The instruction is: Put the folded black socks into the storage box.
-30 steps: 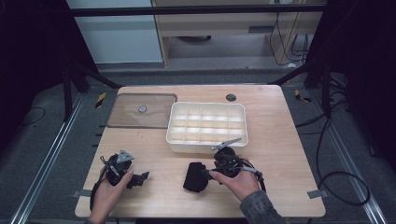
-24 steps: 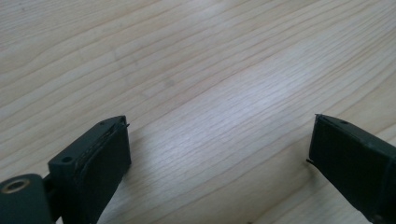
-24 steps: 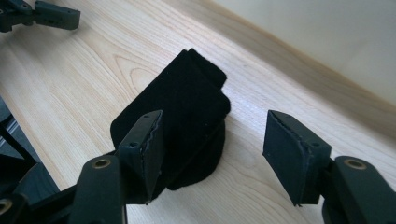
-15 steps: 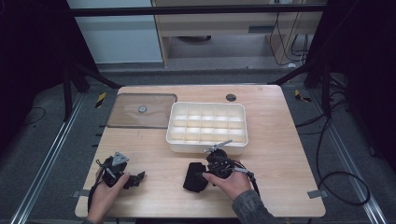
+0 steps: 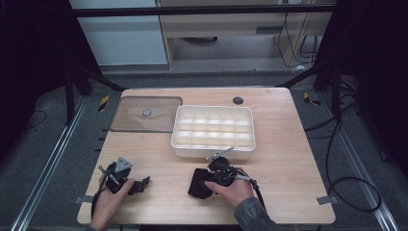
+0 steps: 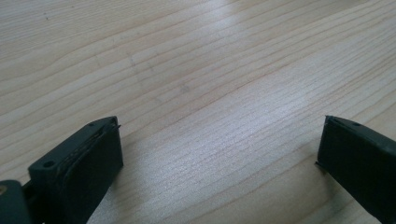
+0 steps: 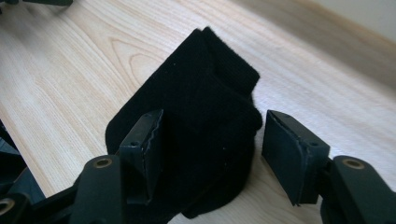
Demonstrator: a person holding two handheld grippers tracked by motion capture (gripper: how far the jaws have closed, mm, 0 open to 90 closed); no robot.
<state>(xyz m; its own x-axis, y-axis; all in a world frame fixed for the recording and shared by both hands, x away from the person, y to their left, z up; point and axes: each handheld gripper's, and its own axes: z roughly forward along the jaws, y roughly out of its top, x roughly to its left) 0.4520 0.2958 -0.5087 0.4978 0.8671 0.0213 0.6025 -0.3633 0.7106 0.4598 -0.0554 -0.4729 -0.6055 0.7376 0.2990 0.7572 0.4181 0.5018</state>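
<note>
Two grippers in play. Your right gripper (image 7: 210, 154) is half spread, jaws straddling the folded black sock (image 7: 196, 126) at the table's (image 5: 288, 168) near edge, pads not yet pressing as far as I can tell. Step looks like the grasp: ease down and close. Your left gripper (image 6: 219, 158) is spread wide, holding nothing. The tray (image 5: 212, 150) sits just beyond the sock.

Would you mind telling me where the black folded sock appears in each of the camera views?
High view: the black sock lies near the table's front edge, below the white tray, at the right gripper.
Left gripper view: not in it; bare wooden table between open jaws.
Right gripper view: centre, between the jaws.
Shared landmark: the table's wood grain.
</note>
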